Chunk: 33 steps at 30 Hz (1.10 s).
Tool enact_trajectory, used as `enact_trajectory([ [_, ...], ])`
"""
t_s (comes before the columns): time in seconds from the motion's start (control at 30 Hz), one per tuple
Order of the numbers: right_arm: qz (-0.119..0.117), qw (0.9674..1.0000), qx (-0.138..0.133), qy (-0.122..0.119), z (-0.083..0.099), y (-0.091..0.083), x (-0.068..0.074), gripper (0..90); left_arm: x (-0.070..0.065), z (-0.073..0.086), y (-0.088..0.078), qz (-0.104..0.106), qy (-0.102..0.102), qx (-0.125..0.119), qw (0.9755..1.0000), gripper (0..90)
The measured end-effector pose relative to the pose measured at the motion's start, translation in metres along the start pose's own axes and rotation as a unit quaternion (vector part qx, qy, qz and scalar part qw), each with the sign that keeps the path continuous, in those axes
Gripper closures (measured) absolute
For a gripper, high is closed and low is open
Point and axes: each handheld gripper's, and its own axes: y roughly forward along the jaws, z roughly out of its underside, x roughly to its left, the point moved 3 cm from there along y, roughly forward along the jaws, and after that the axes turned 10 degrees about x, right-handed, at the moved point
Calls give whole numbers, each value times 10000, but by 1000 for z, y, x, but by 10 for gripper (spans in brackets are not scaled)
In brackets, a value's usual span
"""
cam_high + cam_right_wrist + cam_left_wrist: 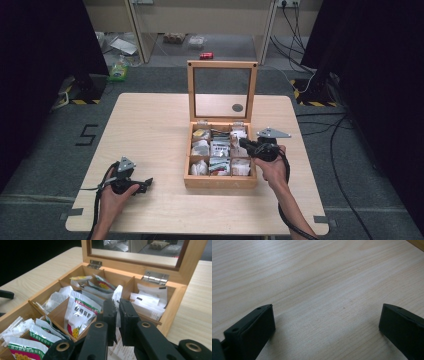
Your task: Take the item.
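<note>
The wooden box [220, 181] stands open on the table [150, 125], its glass lid [222, 90] raised upright, so access is already gained. The right gripper [118, 312] is seen clamped on a white sachet [117, 296] in the middle-right compartment of the box, the jaws nearly together around its thin edge. Lifting it out is judged still to be done. The left gripper [142, 184] is rested on the bare table, well apart from the box, jaws spread wide and nothing between them.

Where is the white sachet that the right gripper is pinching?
The white sachet stands upright between the right gripper pads, over the right-hand column of the wooden box, below its propped glass lid.
</note>
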Motion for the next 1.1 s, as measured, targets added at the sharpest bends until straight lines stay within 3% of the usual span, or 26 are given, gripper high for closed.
enact_trajectory([
  [0.57,62,9991,-371,190,-8,-24,-13,845,0,0,0,-2,0,3,10000,0],
  [1.1,343,9966,-612,421,-4,-52,-39,841,0,0,0,1,0,1,10000,0],
])
